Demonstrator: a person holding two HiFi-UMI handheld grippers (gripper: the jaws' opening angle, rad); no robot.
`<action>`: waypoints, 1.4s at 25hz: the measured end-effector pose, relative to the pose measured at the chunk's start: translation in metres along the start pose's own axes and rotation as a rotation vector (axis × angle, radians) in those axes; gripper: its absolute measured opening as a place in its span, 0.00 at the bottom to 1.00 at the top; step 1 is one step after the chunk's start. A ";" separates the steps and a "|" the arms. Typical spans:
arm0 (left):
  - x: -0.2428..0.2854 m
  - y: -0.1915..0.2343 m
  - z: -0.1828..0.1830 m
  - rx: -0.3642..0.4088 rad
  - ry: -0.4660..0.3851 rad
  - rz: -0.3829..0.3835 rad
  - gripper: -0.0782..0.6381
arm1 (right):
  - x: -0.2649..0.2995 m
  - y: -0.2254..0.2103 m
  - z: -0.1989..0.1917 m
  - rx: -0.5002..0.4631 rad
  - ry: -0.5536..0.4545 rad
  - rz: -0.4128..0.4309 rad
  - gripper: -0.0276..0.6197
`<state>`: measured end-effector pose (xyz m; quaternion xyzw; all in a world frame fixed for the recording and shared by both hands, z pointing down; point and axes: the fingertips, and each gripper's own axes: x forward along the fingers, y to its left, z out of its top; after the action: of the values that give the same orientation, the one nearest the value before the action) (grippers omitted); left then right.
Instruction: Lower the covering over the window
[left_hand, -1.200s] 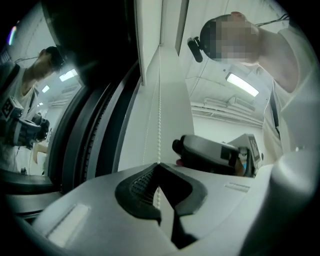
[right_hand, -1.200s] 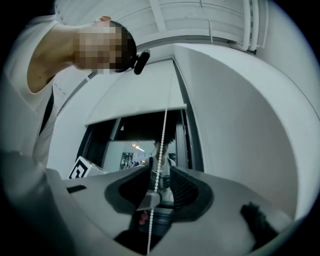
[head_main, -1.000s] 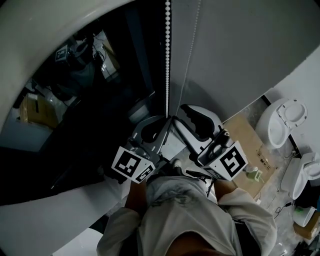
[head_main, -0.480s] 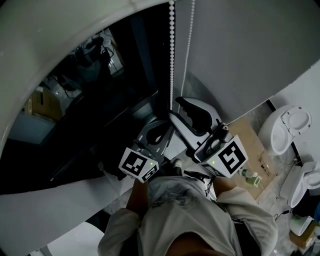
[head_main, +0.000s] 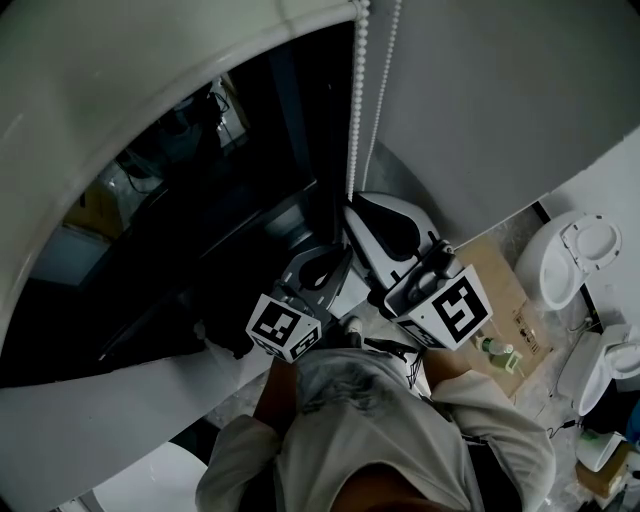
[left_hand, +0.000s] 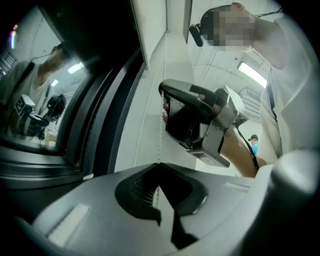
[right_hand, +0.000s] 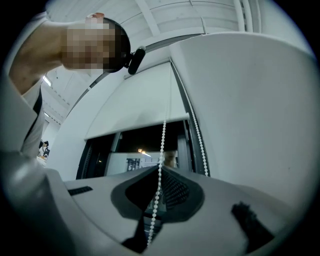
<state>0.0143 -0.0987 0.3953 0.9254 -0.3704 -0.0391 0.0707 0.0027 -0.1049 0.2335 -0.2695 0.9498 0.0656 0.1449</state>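
A white roller blind (right_hand: 135, 105) covers the top of the dark window (head_main: 200, 210). Its white bead chain (head_main: 356, 110) hangs in two strands beside the frame. My left gripper (head_main: 343, 255) is shut on the chain (left_hand: 159, 150), low down. My right gripper (head_main: 353, 207) sits just above it, and its jaws have just been closing. The chain (right_hand: 161, 145) now runs between its meeting tips (right_hand: 160, 168). From the left gripper view the right gripper (left_hand: 192, 120) hangs right overhead.
A grey wall (head_main: 500, 100) stands right of the window. Far below on the floor lie a cardboard sheet (head_main: 495, 275), a small bottle (head_main: 490, 348) and white toilet bowls (head_main: 565, 245). The glass reflects a person (left_hand: 30, 95).
The left gripper has sunk along with the chain. The blind's white edge fills more of the upper left of the head view. The right gripper has stayed put.
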 end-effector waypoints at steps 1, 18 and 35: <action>0.000 -0.001 0.000 0.007 0.000 -0.001 0.12 | 0.000 0.001 0.000 -0.009 0.003 -0.002 0.09; -0.041 0.012 0.059 0.052 -0.099 0.068 0.12 | -0.008 0.005 0.000 0.046 -0.035 -0.006 0.08; -0.065 0.014 0.095 0.067 -0.132 0.043 0.12 | -0.017 0.012 -0.038 0.099 0.063 -0.015 0.07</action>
<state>-0.0546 -0.0736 0.3049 0.9144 -0.3952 -0.0863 0.0160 0.0007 -0.0942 0.2752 -0.2708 0.9539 0.0088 0.1288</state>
